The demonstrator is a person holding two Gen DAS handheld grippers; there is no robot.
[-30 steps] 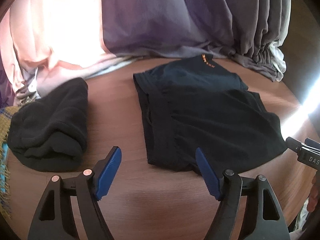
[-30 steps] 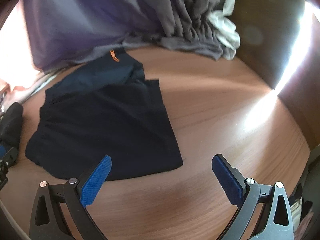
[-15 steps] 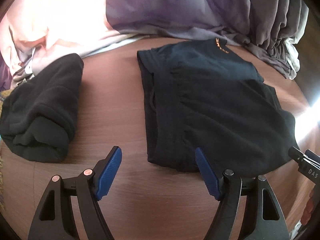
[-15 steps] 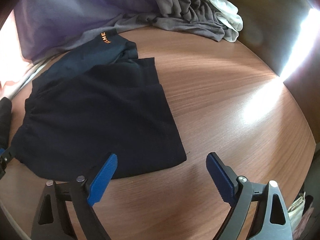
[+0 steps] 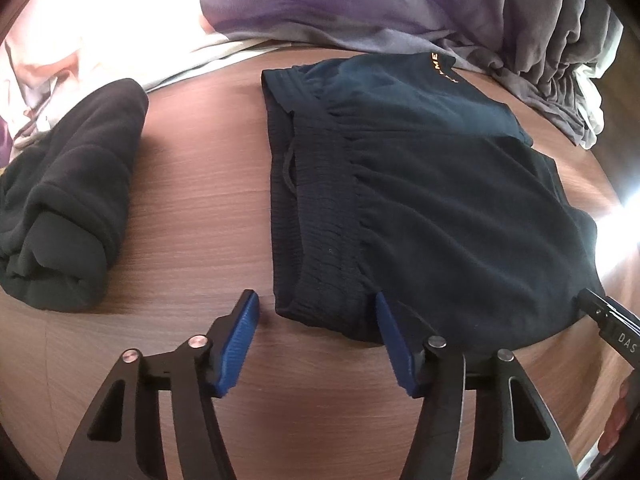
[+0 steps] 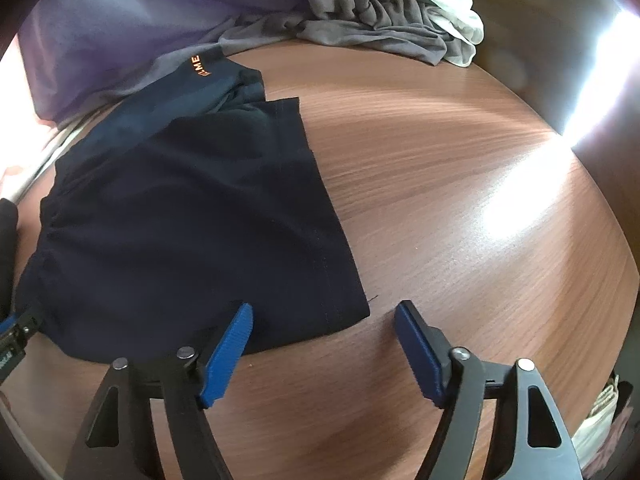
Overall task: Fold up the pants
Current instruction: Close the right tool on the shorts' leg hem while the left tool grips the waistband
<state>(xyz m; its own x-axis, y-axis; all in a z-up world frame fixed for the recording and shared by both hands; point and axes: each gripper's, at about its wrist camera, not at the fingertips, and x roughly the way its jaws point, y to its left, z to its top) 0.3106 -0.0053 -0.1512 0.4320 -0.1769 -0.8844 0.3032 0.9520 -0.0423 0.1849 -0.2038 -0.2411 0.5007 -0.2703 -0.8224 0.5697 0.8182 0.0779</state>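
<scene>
Dark navy pants (image 5: 420,184) with small orange lettering lie partly folded on the wooden table (image 5: 200,184); they also show in the right wrist view (image 6: 192,216). My left gripper (image 5: 316,308) is open, its blue pads straddling the near waistband corner without closing on it. My right gripper (image 6: 324,316) is open, its pads on either side of the near hem corner. The tip of the right gripper shows at the right edge of the left wrist view (image 5: 612,320).
A folded black fleece garment (image 5: 68,208) lies left of the pants. Purple, pink and grey clothes (image 5: 360,4) pile along the back; the grey and white ones show in the right wrist view (image 6: 384,12). Bright sun glare falls on the table's right side (image 6: 516,200).
Both grippers have moved forward and down toward the pants' near edge, now straddling its two corners. The jaws have narrowed a little but stay open.
</scene>
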